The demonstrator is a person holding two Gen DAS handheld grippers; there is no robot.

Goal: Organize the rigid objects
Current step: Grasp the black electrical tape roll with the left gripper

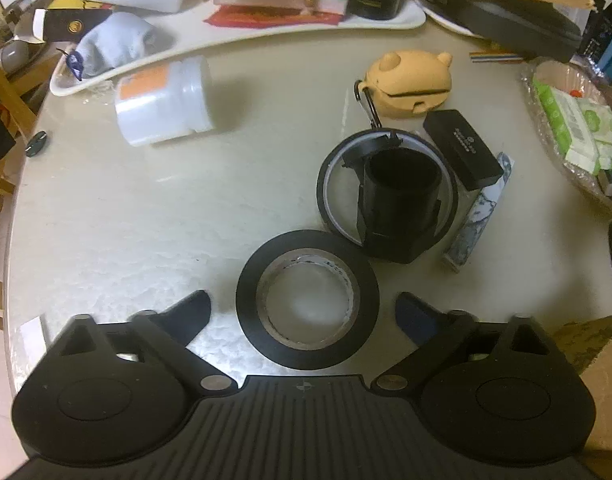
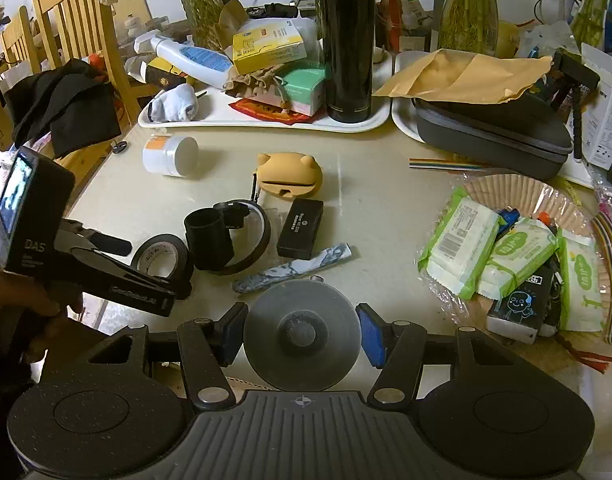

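The black tape roll (image 1: pixel 308 299) is lying flat on the bench (image 1: pixel 145 208), its hole facing up, sitting squarely between the fingers of the left tongs (image 1: pixel 303 306); those tongs are standing wide, released, pads clear of the roll on both sides; the left hand is plainly the nearer one. The right tongs (image 2: pixel 301 334) are clenching a grey round disc (image 2: pixel 301 334), pads pressing its rim, hovering near the marbled bar (image 2: pixel 291 268).
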